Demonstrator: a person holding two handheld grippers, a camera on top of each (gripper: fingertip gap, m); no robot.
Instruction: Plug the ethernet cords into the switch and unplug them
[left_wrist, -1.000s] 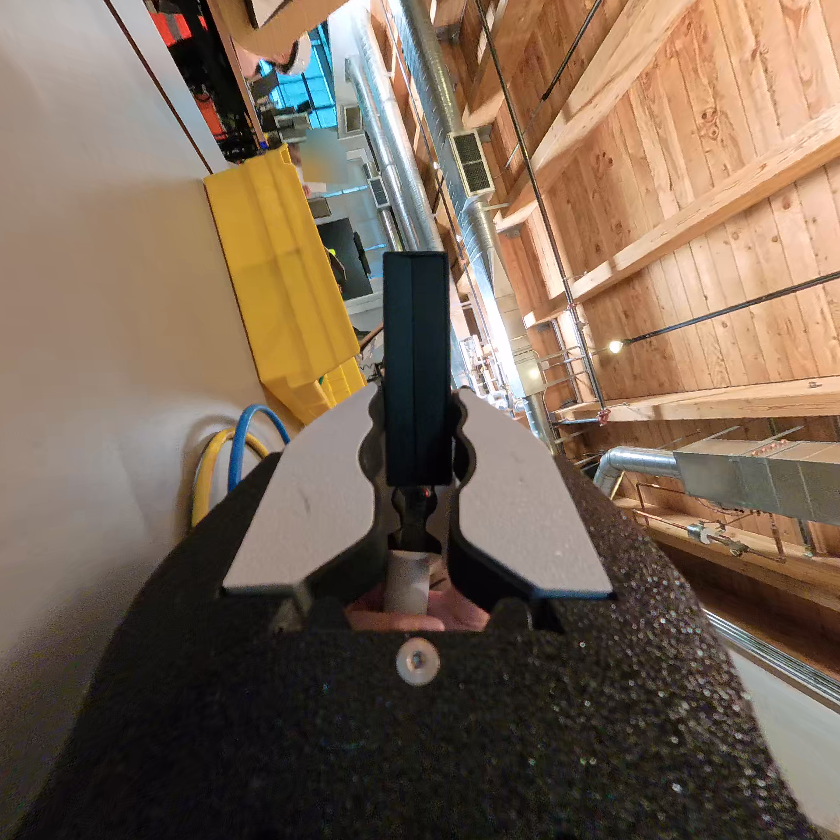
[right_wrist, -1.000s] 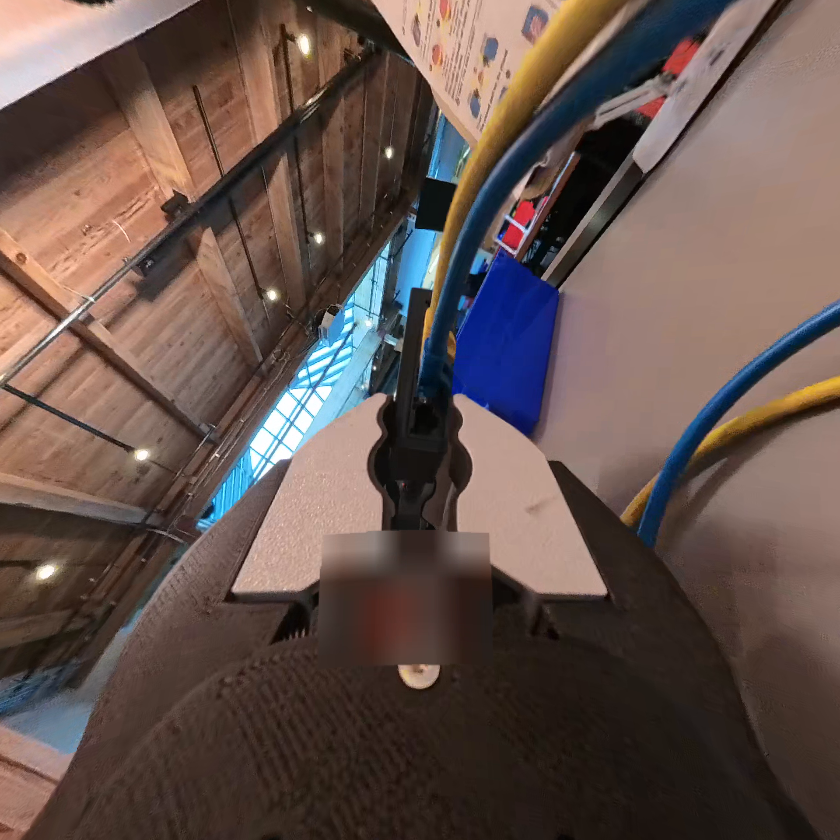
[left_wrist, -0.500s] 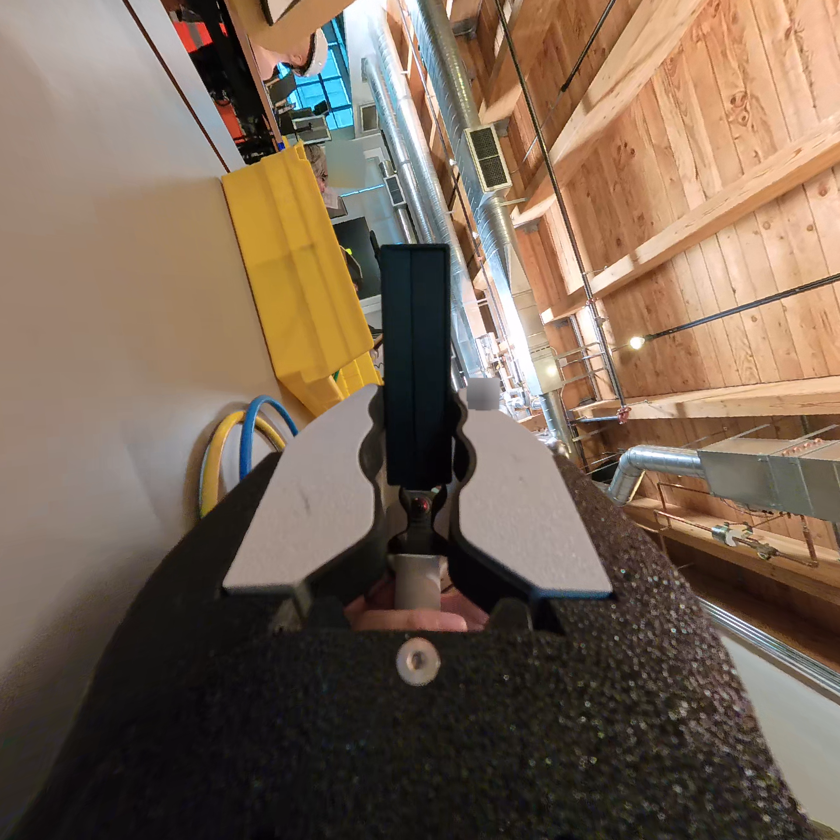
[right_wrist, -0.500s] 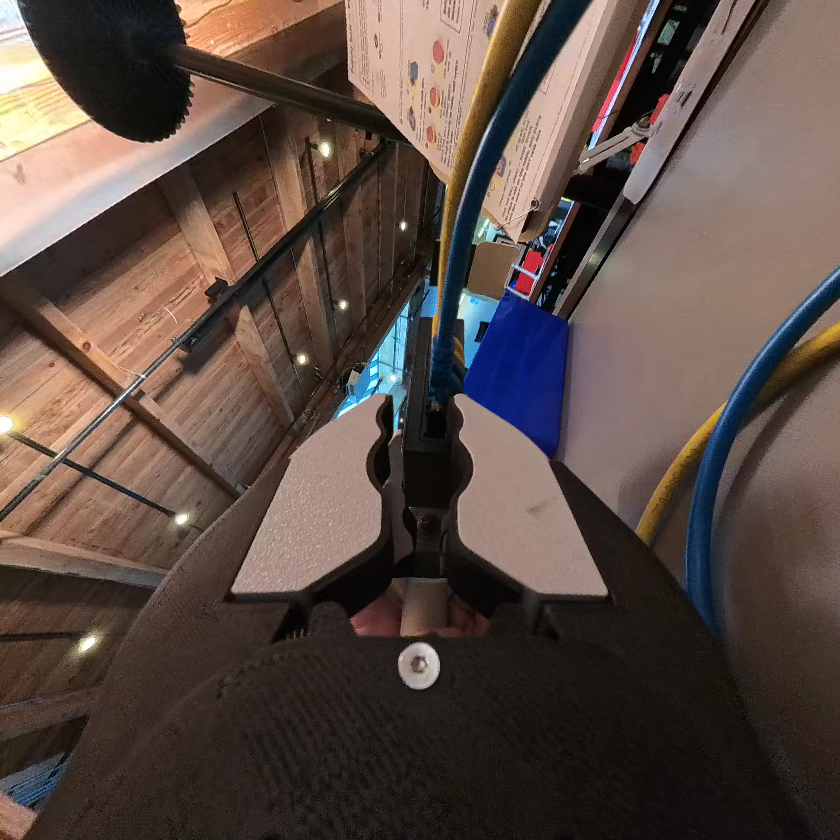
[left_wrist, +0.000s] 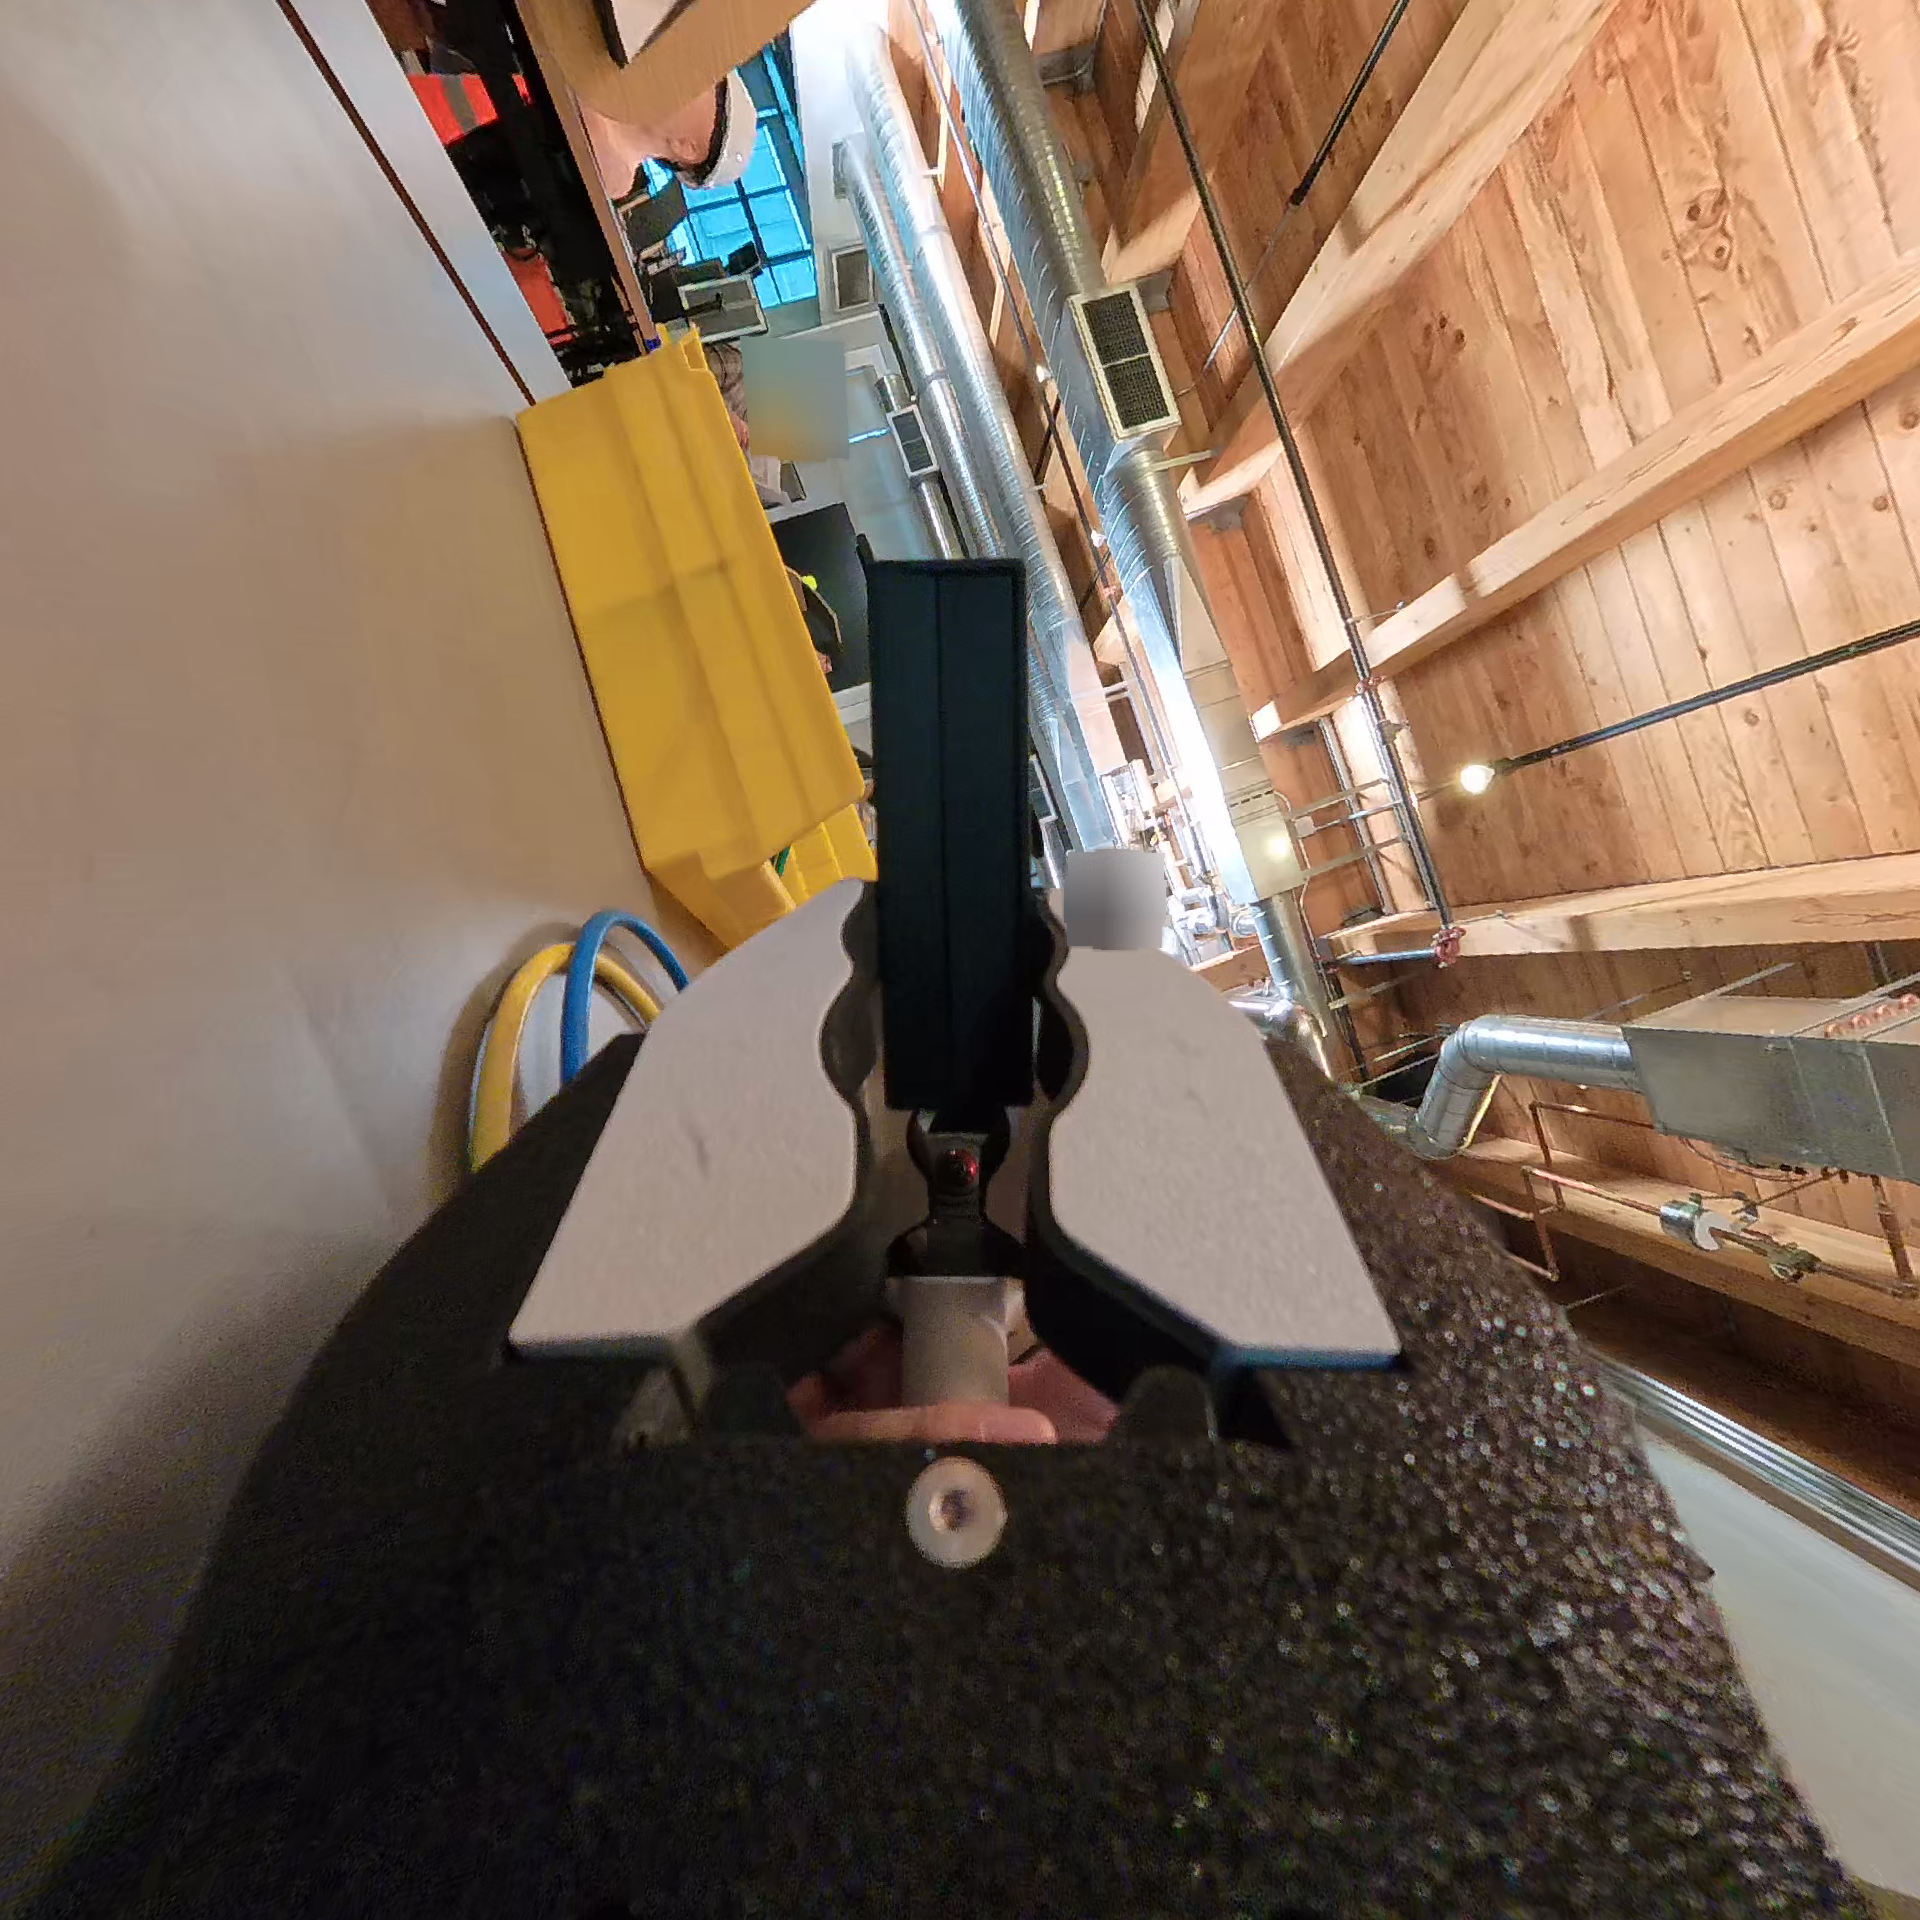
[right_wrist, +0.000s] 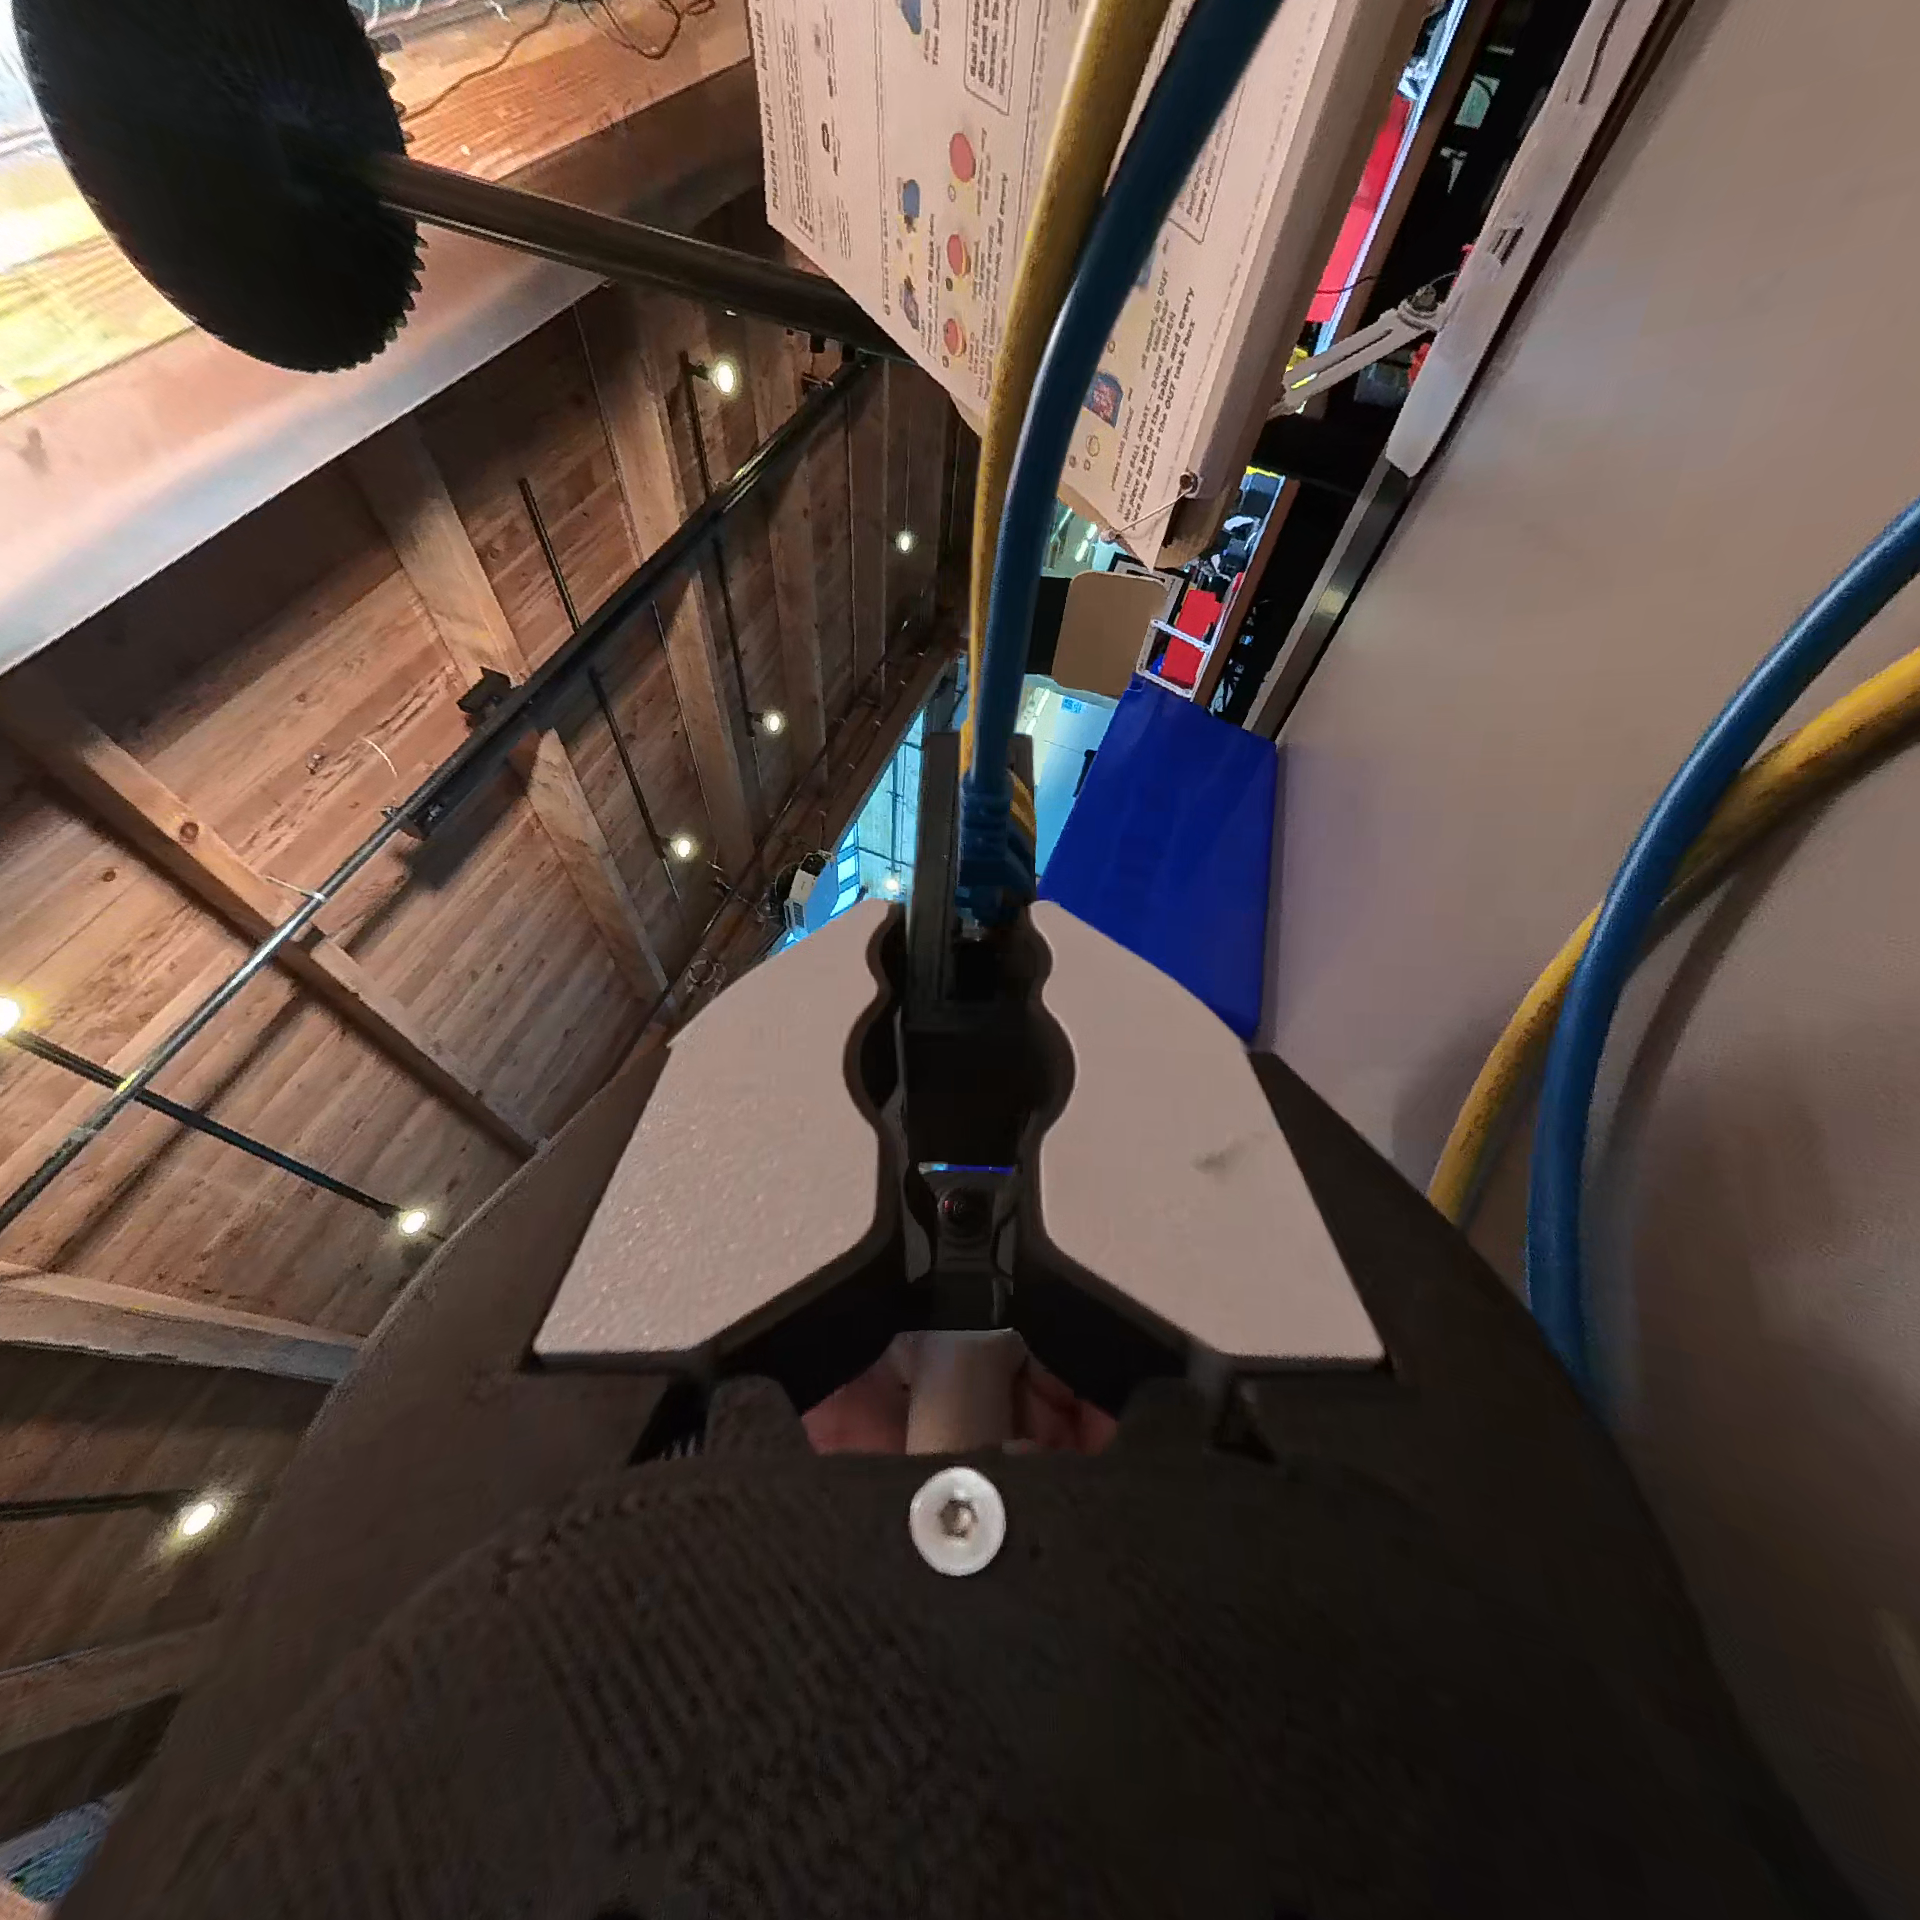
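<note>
My left gripper (left_wrist: 948, 914) is shut on a black switch (left_wrist: 945, 779), which sticks out end-on past the fingertips. Loops of a blue cord (left_wrist: 613, 935) and a yellow cord (left_wrist: 509, 1008) lie on the pale table (left_wrist: 208, 727) beside it. My right gripper (right_wrist: 961, 925) is shut on the black switch (right_wrist: 961, 1049) from the other end. The blue cord (right_wrist: 1029, 520) runs into the switch just past the fingertips. The yellow cord (right_wrist: 1029, 312) runs alongside it; its plug end is hidden behind the blue one.
Yellow bins (left_wrist: 686, 644) stand on the table beyond the left gripper. A blue bin (right_wrist: 1164, 831) stands on the table (right_wrist: 1558, 727) beyond the right gripper. A printed board (right_wrist: 894, 156) and a black disc on a rod (right_wrist: 208, 177) are near the cords.
Both grippers stay shut on the switch and have turned a little with it. In the right wrist view the cords now run straighter away, and the disc and board have come into view.
</note>
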